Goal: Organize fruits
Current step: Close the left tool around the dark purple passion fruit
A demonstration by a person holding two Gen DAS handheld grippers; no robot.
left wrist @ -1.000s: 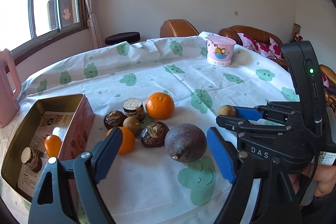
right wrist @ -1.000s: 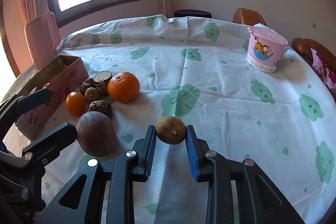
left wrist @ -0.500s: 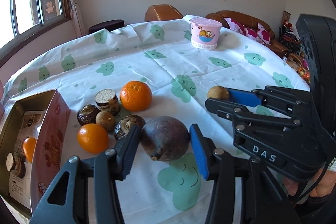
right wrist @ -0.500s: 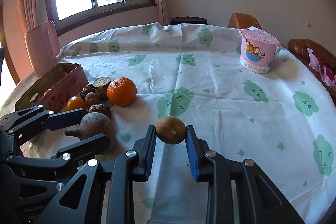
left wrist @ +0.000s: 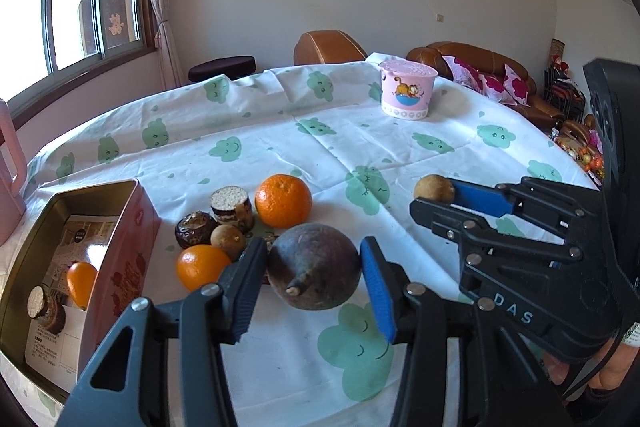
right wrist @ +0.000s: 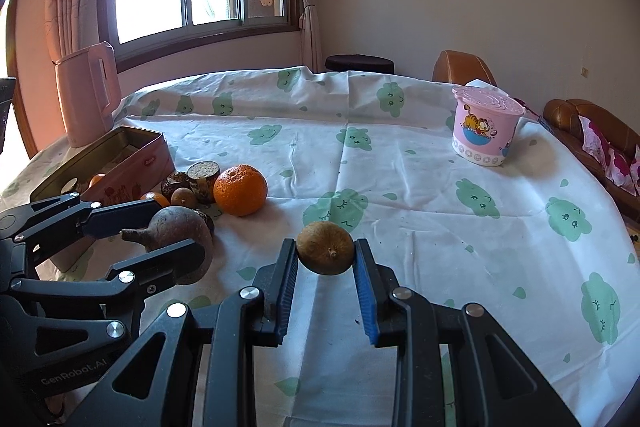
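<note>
My left gripper is shut on a large dark purple fruit with a stem, held just above the cloth; it also shows in the right wrist view. My right gripper is shut on a small brown round fruit, seen too in the left wrist view. A big orange, a small orange and several small brown fruits lie in a cluster on the table. An open pink tin at the left holds a small orange fruit.
A pink cartoon tub stands at the table's far side. A pink jug stands behind the tin. The table has a white cloth with green clouds. Brown sofa and chairs lie beyond.
My left gripper has closed on the dark purple fruit and lifted it slightly. The right gripper still holds the small brown fruit, a little raised.
</note>
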